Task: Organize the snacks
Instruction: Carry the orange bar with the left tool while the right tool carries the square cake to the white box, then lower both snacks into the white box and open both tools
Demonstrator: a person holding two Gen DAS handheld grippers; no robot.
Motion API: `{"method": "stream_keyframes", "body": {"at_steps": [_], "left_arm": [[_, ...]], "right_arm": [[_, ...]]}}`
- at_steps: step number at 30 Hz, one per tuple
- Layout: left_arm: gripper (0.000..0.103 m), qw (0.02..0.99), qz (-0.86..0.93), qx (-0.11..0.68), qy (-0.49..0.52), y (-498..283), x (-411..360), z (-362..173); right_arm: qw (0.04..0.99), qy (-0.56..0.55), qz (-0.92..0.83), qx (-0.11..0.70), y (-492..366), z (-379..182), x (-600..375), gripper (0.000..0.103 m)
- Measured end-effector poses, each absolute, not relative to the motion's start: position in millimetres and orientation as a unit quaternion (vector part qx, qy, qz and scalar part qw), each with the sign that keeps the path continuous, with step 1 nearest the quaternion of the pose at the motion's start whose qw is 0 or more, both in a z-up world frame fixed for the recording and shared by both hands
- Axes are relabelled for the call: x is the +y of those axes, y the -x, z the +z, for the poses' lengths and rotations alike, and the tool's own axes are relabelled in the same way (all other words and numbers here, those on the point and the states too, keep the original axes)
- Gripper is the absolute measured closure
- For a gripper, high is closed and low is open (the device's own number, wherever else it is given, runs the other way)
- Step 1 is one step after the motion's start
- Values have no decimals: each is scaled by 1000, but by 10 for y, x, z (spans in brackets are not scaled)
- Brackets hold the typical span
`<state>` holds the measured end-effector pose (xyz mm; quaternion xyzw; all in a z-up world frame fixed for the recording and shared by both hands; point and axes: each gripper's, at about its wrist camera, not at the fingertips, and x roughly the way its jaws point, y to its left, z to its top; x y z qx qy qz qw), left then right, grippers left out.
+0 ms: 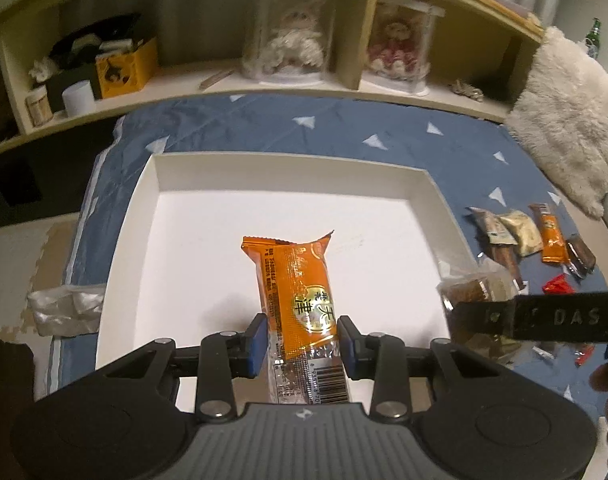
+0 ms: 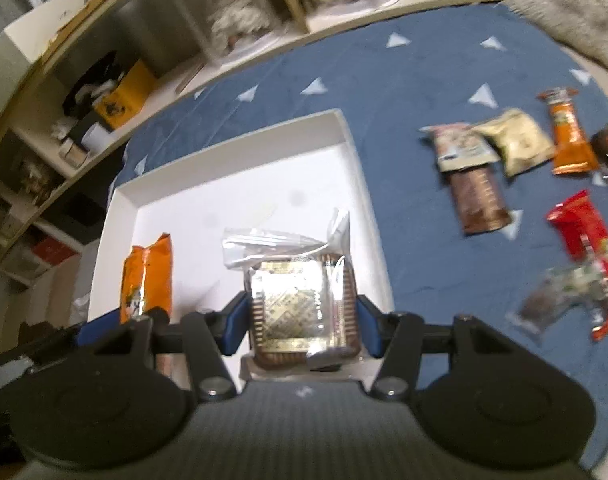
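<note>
Left gripper (image 1: 300,340): blue pads clamp a glossy orange foil snack bar (image 1: 294,280) over the white shallow tray (image 1: 440,204). Right gripper (image 2: 302,320): pads pinch a square, ridged, clear-wrapped biscuit pack (image 2: 300,304), probably above the tray; blurred. Loose packets (image 2: 516,144) lie on blue quilt (image 2: 404,80).

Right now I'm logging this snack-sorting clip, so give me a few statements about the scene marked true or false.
1. The left claw grips an orange snack packet. True.
2. The white tray sits on a bare wooden floor. False: it lies on a blue blanket.
3. The right claw is empty. False: it holds a clear-wrapped square pastry.
4. More snacks lie on the blanket outside the tray. True.
</note>
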<state>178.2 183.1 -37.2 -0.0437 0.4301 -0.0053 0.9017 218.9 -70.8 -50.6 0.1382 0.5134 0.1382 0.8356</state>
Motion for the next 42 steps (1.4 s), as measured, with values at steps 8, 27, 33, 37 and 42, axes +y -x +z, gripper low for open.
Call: {"method": "stream_keyframes", "body": {"at_steps": [8,27,33,37,42], "left_arm": [[64,882,-20,469,36,-1933,1825,-623],[62,873,-12,485,52,-2011,1883,-737],[49,876,-13,481,48,-1969,1849,-686],[47,880,-8,472,51,-1895,1870,-611],[43,883,-1,467,50,-1826,1877,-548]], "right_arm": [[815,-130,138,548,-2269,-745,-356,42],[798,-151,143,565,-2385,-856,-289,35],[801,-145,147,562,-2355,-787,-334,35],[804,-138,150,559,-2313,-745,-366,35],[807,-135,152,555,-2245,-708,-452,35]]}}
